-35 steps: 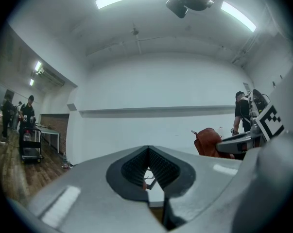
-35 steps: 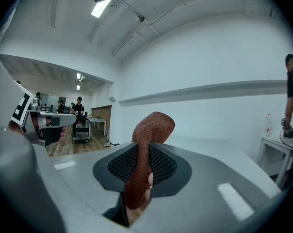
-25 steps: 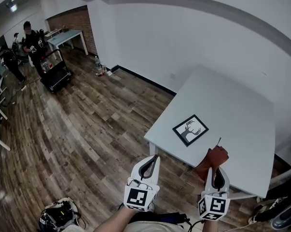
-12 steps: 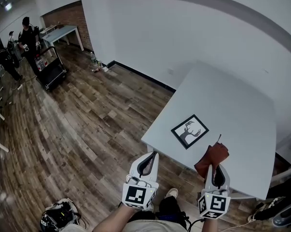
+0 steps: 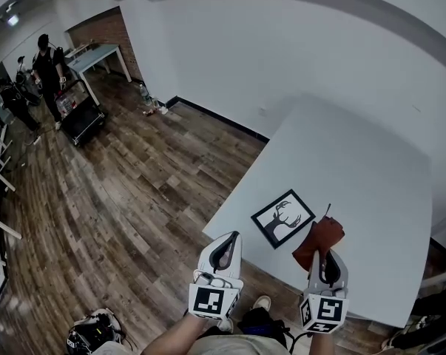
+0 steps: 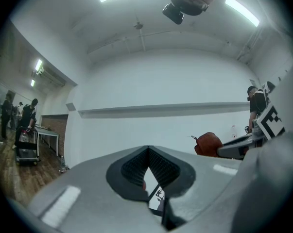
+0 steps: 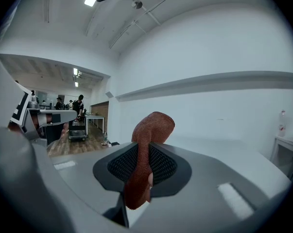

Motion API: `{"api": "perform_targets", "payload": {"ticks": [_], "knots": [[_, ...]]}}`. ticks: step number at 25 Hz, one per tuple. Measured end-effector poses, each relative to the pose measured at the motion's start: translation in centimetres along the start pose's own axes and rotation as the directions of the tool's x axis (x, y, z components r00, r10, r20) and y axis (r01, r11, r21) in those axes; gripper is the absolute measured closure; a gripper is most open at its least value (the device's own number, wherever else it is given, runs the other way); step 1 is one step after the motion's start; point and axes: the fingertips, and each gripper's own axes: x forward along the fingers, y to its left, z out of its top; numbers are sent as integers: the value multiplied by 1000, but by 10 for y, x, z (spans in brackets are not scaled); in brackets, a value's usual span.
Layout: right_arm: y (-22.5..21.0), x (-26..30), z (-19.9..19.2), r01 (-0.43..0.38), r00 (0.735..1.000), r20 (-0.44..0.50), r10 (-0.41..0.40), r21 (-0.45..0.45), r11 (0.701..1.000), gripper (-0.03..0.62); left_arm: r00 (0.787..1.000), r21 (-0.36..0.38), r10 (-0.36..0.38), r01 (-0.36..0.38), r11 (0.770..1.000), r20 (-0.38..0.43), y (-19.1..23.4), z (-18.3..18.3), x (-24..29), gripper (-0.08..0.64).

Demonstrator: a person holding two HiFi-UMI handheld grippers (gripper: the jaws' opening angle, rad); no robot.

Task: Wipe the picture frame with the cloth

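A black picture frame (image 5: 282, 219) with a deer silhouette lies flat near the front edge of the white table (image 5: 370, 183). My right gripper (image 5: 325, 259) is shut on a rust-brown cloth (image 5: 318, 240), held just right of the frame; the cloth (image 7: 145, 149) bulges up between the pads in the right gripper view. The left gripper (image 5: 228, 243) hovers off the table's front-left edge, shut with nothing in it. Through the slit below its jaws in the left gripper view, a bit of the picture frame (image 6: 158, 198) shows.
Wood floor lies left of the table. Far back left, people (image 5: 46, 61) stand by a black cart (image 5: 80, 117) and a white table (image 5: 95, 54). A dark bag (image 5: 89, 335) sits on the floor near my feet. A white wall runs behind the table.
The table and frame have drawn closer and shifted left in the head view. My right gripper with the cloth now sits nearer the frame. Both grippers keep their states.
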Motion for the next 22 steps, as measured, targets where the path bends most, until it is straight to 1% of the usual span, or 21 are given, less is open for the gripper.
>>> {"api": "perform_targets", "payload": {"ticks": [6,10,13,19,21,22], "knots": [[-22,28,-3,-44,999,-15,44,0,999,499,1000,8,22,-21,1000,-14,-11,0,35,559],[-25,44,-7,-86,996,-20,86,5,996,499,999,11,42,-42,999,-27,-12,-7,47,559],[-30,65,-7,-99,995,-29,99,3,995,499,998,14,51,-51,999,-21,-9,-5,68,559],[-20,82,-14,-113,992,-63,113,7,994,499,1000,12,24,-24,1000,-10,-4,-10,81,559],[-9,88,-22,-160,982,-105,160,8,987,499,1000,6,20,-20,1000,-7,0,-8,83,559],[-2,93,-27,-194,972,-134,194,7,981,499,1000,5,20,-20,1000,-4,3,-7,84,559]]}}
